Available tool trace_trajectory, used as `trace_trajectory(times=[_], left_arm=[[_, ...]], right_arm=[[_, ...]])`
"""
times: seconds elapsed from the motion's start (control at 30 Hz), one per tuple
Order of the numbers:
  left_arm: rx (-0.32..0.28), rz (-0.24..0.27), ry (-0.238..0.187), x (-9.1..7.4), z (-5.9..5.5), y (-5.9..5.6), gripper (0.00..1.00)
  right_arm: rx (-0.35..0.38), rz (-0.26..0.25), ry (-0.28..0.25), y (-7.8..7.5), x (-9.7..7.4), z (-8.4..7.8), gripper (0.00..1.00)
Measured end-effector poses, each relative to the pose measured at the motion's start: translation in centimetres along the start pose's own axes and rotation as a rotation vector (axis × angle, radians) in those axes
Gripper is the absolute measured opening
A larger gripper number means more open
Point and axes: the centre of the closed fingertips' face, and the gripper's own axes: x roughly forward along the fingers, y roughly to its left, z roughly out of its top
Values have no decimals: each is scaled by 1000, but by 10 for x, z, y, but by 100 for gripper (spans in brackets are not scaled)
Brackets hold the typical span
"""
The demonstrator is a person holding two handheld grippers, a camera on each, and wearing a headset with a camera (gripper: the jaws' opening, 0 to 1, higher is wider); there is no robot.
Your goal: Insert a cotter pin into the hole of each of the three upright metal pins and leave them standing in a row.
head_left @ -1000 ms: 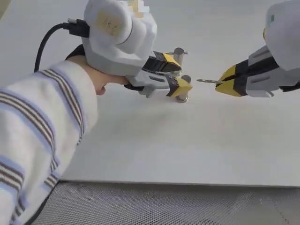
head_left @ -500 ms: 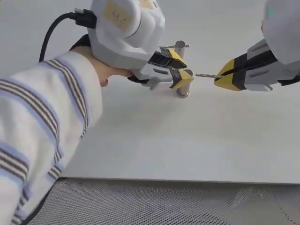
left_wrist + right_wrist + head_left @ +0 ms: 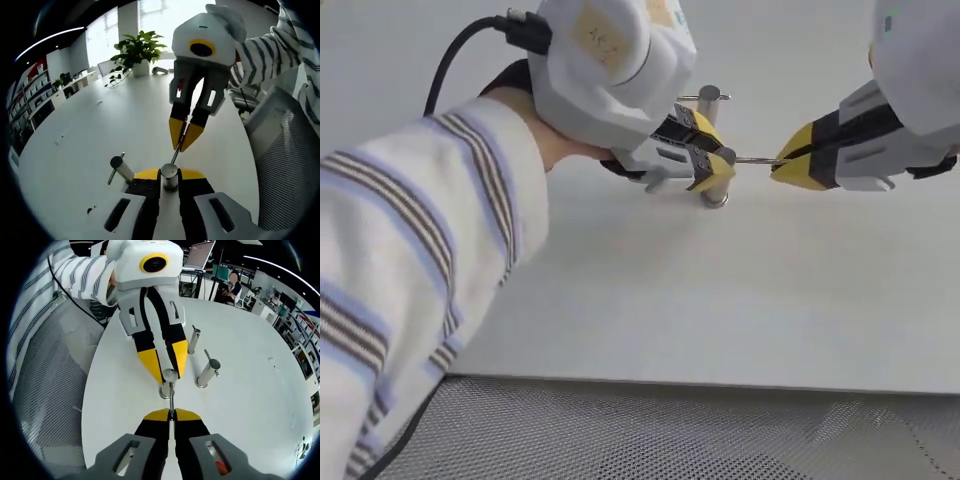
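Observation:
My left gripper [image 3: 708,156] is shut on the top of an upright metal pin [image 3: 717,186] standing on the white table [image 3: 650,300]. In the left gripper view that metal pin [image 3: 170,177] sits between my jaws. My right gripper [image 3: 778,166] is shut on a thin cotter pin [image 3: 754,160], held level with its tip at the pin's head. In the right gripper view the cotter pin [image 3: 171,397] points straight at the metal pin [image 3: 168,382]. A second upright pin [image 3: 209,372] behind carries a cotter pin through its head. A third pin [image 3: 193,339] stands farther back.
The table's near edge [image 3: 720,385] runs across the bottom of the head view, with grey mesh [image 3: 650,435] below it. A black cable [image 3: 455,55] trails from the left gripper. A potted plant [image 3: 140,50] stands at the far end of the table.
My right gripper has carried the cotter pin leftward, closing the gap until its tip reaches the held pin's head. The left gripper stays shut on that pin. The camera has shifted.

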Motion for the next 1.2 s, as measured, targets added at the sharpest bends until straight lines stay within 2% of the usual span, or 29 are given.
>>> trace_trajectory(times=[0.23, 0.57, 0.73, 0.93, 1.03, 1.13, 1.2], left_arm=[[12, 5, 1, 0, -1, -1, 10], [14, 3, 18, 1, 0, -1, 10], [14, 6, 19, 1, -1, -1, 10], [20, 10, 20, 2, 0, 0, 10], [21, 12, 22, 3, 0, 0, 10], [25, 12, 24, 3, 0, 1, 10], [25, 13, 24, 4, 0, 1, 10]], right_arm=[[5, 5, 0, -4, 8, -3, 0], [38, 37, -65, -3, 21, 14, 0], [59, 41, -117, 0, 23, 20, 0], [112, 37, -103, 1, 15, 10, 19], [111, 25, -96, 0, 9, 5, 17], [118, 9, -115, -4, 3, 7, 11], [119, 17, -125, -2, 1, 10, 9]])
